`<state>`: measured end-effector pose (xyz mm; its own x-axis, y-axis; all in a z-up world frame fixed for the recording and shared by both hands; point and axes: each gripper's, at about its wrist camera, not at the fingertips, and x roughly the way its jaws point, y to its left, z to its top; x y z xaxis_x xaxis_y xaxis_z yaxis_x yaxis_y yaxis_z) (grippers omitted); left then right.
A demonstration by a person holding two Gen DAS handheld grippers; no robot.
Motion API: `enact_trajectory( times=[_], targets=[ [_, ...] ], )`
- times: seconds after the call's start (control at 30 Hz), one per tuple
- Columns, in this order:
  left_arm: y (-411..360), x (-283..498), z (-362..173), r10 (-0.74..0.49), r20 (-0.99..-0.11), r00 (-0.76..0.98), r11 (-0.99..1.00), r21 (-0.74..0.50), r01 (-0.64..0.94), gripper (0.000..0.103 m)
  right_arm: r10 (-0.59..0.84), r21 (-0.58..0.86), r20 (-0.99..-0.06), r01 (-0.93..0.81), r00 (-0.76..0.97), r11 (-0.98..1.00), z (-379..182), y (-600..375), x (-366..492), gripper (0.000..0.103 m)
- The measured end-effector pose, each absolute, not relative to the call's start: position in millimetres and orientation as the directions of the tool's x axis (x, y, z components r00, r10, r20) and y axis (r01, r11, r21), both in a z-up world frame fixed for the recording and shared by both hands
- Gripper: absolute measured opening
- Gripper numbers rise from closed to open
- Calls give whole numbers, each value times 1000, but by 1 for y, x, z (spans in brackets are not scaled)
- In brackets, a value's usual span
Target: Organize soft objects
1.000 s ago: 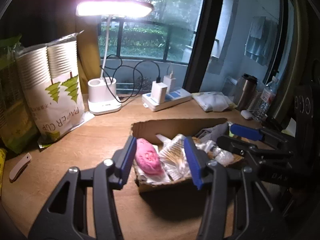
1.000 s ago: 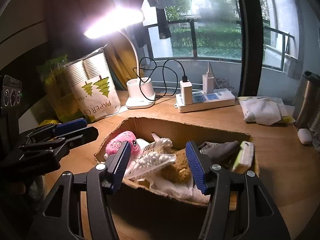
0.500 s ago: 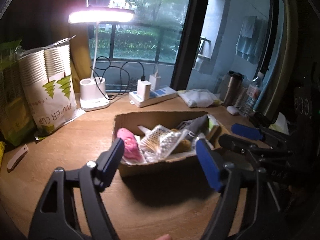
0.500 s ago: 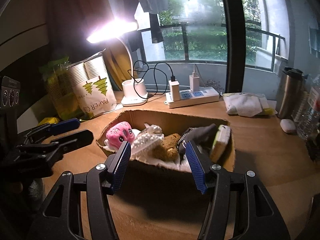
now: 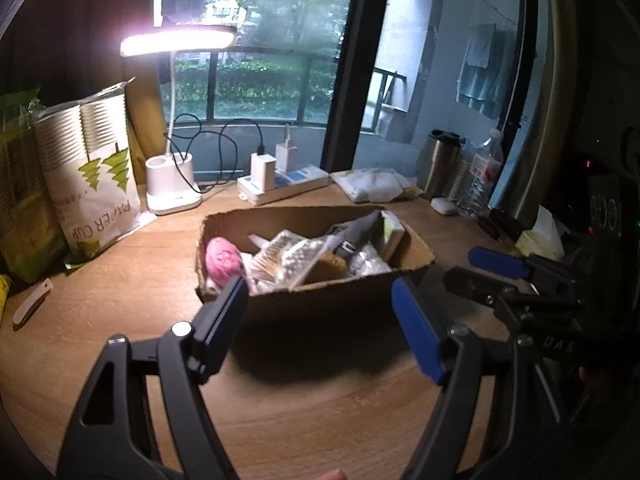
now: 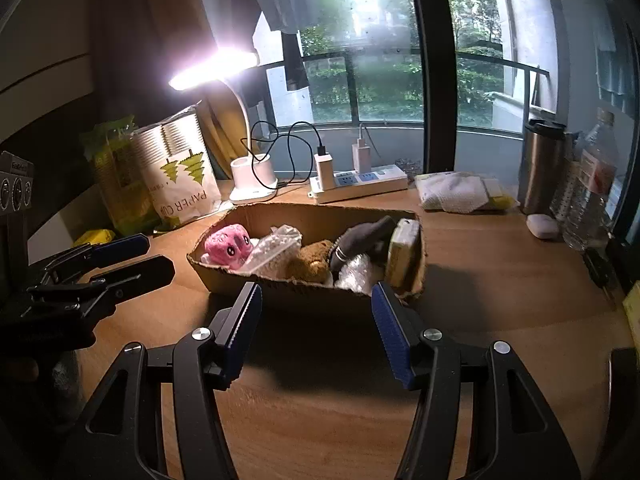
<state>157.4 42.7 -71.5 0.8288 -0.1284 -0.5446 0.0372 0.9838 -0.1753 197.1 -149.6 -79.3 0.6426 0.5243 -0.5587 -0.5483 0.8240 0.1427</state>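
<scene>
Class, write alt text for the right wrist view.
An open cardboard box on a wooden desk holds a pink plush toy, a brown plush and plastic bags. The right gripper hovers open and empty before it, under a lit desk lamp.

- The left gripper hangs over the wooden table, jaws apart with nothing between them, just short of the cardboard box.
- The box holds a pink plush toy, clear plastic bags, and a grey item.
- The right gripper sits at the right, beside the box.
- Behind stand a lit desk lamp, a paper cup pack, and a power strip.
</scene>
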Motion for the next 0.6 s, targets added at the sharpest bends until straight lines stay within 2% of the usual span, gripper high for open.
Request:
enact_trajectory(
  times=[0.33,0.43,0.6],
  targets=[
    [22,137,-59,-158,-516,842,983,-161,86,76,490,123,-535,-510,689,851,-70,-174,172,61],
    [18,129,-51,-162,-498,852,983,-153,98,76,473,107,-516,-494,714,863,-63,-181,162,68],
    [14,117,-38,-150,-474,868,986,-134,98,76,460,93,-488,-479,742,873,-49,-190,149,69]
  ],
)
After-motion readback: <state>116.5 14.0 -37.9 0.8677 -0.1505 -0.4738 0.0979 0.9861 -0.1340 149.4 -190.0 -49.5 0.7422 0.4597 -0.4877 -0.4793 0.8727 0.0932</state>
